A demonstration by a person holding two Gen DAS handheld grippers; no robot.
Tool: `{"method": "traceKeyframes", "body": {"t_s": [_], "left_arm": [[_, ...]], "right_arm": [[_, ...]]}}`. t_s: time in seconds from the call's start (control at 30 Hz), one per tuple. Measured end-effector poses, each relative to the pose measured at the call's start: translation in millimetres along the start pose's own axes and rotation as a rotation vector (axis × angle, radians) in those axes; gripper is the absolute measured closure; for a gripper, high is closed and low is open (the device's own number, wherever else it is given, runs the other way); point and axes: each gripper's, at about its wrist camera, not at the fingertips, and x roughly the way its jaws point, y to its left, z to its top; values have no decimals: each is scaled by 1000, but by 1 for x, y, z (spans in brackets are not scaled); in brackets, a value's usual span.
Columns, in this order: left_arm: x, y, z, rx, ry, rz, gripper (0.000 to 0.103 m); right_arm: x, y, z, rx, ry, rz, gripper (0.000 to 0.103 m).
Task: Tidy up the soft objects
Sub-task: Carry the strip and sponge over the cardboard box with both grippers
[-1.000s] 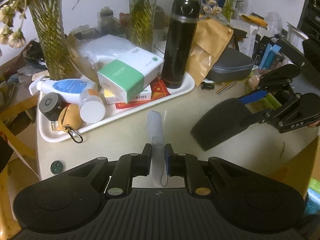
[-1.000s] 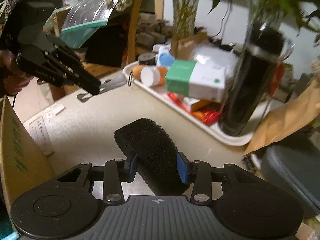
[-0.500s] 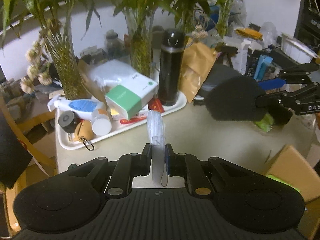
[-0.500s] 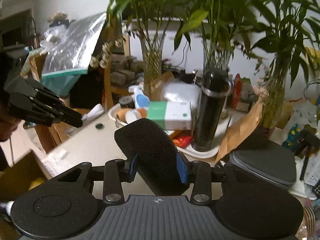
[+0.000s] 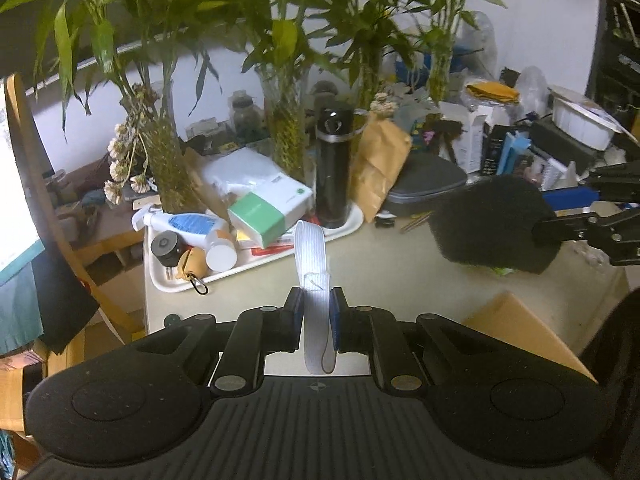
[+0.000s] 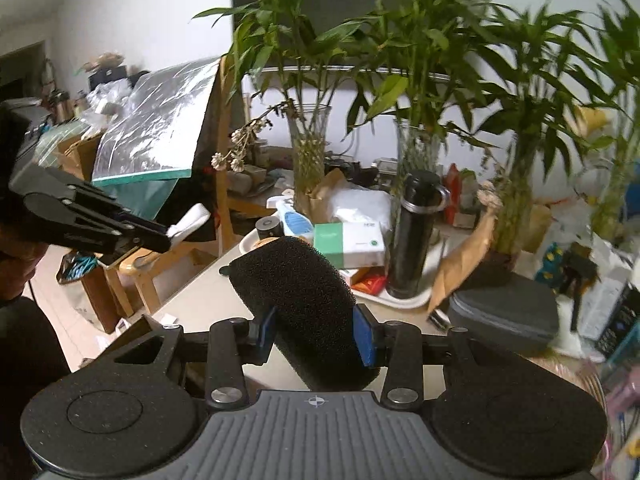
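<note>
Aloft: strap, black sponge.

Black sponge porous, matt; white strap ribbed cloth.

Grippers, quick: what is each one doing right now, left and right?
Left hand-held gripper: closed on the white strap.
Right hand-held gripper: closed on the black sponge.
</note>
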Motion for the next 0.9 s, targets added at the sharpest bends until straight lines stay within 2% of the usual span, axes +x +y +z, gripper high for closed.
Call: {"method": "traceKeyframes", "body": {"t_s": [0.43,0.67,0.9], "left_arm": [[-40,-19,-22,-19,-9,-40,89],[-41,-29,-35,-18,24,-65,89],[-25,-35,-51,7,101,-86,89]], "right_arm": [[-52,21,-30,46,-23,-55,59],[-62,26,-43,74,-17,-62,59],[-69,30,-51,85,-12,-61,59]]}}
